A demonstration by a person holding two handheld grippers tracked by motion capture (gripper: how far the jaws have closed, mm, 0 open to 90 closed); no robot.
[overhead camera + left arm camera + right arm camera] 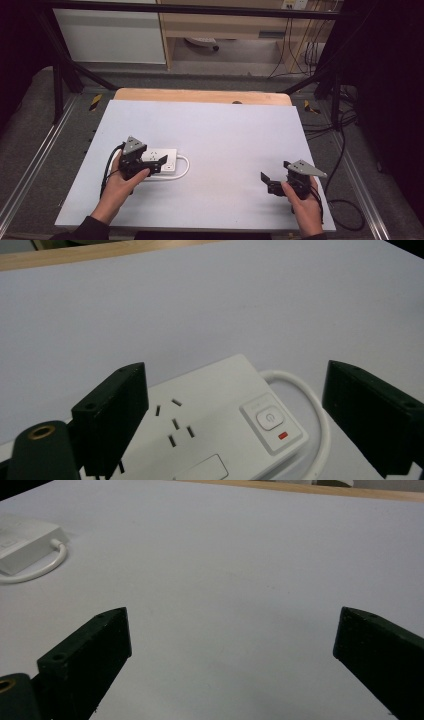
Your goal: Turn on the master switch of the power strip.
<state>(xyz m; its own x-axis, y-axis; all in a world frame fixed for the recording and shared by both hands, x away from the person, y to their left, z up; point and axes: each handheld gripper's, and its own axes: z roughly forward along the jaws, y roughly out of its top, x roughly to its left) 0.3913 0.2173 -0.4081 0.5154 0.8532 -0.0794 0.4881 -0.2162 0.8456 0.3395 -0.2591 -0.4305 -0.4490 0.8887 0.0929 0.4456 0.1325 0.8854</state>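
Note:
A white power strip lies on the left part of the white tabletop, its white cable looping at its right end. In the left gripper view the strip shows socket holes and a power button with a small red mark below it. My left gripper hovers over the strip's end, open, with the jaws wide on either side of the strip and pressing on nothing. My right gripper rests at the table's right front, open and empty. The strip lies far off at its upper left.
A wooden edge borders the far side of the tabletop. Black frame bars stand at the back corners. Dark cables trail on the floor to the right of the table. A white cabinet stands behind.

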